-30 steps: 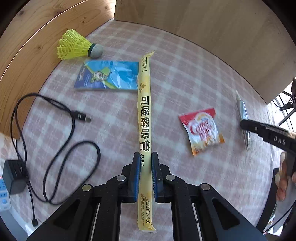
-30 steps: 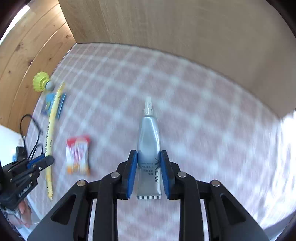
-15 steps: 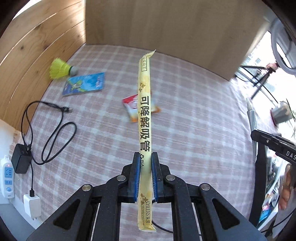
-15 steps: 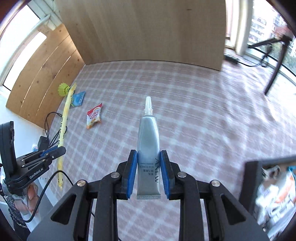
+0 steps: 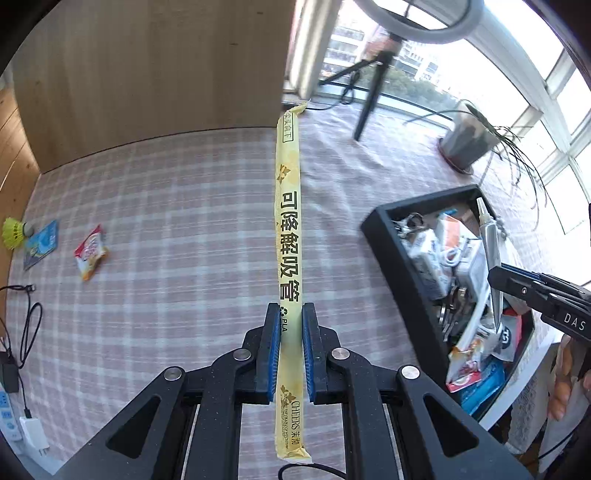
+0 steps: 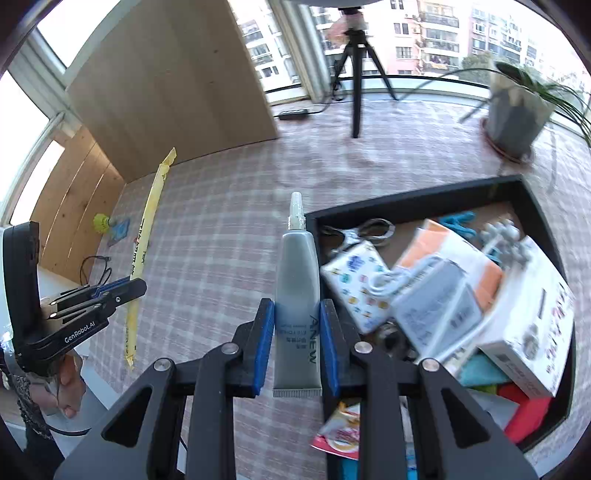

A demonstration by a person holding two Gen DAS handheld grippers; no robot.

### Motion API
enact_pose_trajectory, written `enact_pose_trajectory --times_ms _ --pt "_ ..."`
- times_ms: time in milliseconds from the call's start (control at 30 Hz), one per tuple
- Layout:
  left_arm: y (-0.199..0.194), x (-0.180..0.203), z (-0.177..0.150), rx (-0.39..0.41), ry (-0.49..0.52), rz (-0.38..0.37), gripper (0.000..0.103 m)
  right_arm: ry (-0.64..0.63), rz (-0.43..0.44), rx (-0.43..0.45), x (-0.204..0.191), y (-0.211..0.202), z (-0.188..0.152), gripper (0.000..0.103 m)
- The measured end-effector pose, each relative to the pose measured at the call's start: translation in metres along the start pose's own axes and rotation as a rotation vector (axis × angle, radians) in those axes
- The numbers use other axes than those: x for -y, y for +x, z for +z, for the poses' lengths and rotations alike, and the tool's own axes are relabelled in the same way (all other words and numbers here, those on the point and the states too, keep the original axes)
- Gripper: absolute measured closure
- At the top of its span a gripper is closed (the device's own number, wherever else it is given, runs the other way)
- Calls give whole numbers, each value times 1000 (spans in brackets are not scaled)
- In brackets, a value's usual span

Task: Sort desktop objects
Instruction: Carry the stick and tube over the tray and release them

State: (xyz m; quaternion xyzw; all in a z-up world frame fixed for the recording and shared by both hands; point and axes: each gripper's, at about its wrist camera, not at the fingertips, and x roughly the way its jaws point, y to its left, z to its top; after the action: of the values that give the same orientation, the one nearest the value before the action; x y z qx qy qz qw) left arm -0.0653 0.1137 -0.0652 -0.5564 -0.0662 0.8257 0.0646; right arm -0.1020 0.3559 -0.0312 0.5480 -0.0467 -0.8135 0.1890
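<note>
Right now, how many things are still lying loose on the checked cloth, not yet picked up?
4: a shuttlecock, a blue card beside it, a snack packet and a cable at the left edge. The black tray may hide more.

Place: home, glazed balcony or sunroom used as a recording spot.
Windows [image 6: 443, 37]: wide glazing; apartment blocks outside.
Plant [image 6: 517, 110]: potted, on the table by the window.
Tripod [image 6: 354, 74]: stands on the table, ring light [image 5: 417, 14] above it.
Table [image 5: 184, 221]: covered with a pink checked cloth.
Panels [image 5: 147, 74]: plain wood boards screen two sides.
Tray [image 5: 391, 258]: black, filled with household odds.
Power strip [image 5: 7, 417]: with charger and cable, at the table edge.
</note>
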Motion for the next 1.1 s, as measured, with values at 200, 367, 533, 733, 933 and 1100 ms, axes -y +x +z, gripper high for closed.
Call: enact_pose_trajectory --times_ms 200,367,533,733,933,1100 --pt "13 97 2 -17 141 -76 93 143 -89 39 86 -45 -35 78" --pt "28 167 1 -45 229 -137 93 236 -150 53 143 -72 -59 78" --pt "40 221 -3 -73 297 -172 93 309 -189 52 186 -84 -77 78" --pt "49 257 -5 -88 332 -178 93 362 -214 48 219 -87 -91 78" --pt "55 274 -5 -96 350 -167 92 342 -206 14 229 -79 -90 78" --pt "51 276 -4 -79 345 -157 57 335 -213 -12 227 -73 -86 66"
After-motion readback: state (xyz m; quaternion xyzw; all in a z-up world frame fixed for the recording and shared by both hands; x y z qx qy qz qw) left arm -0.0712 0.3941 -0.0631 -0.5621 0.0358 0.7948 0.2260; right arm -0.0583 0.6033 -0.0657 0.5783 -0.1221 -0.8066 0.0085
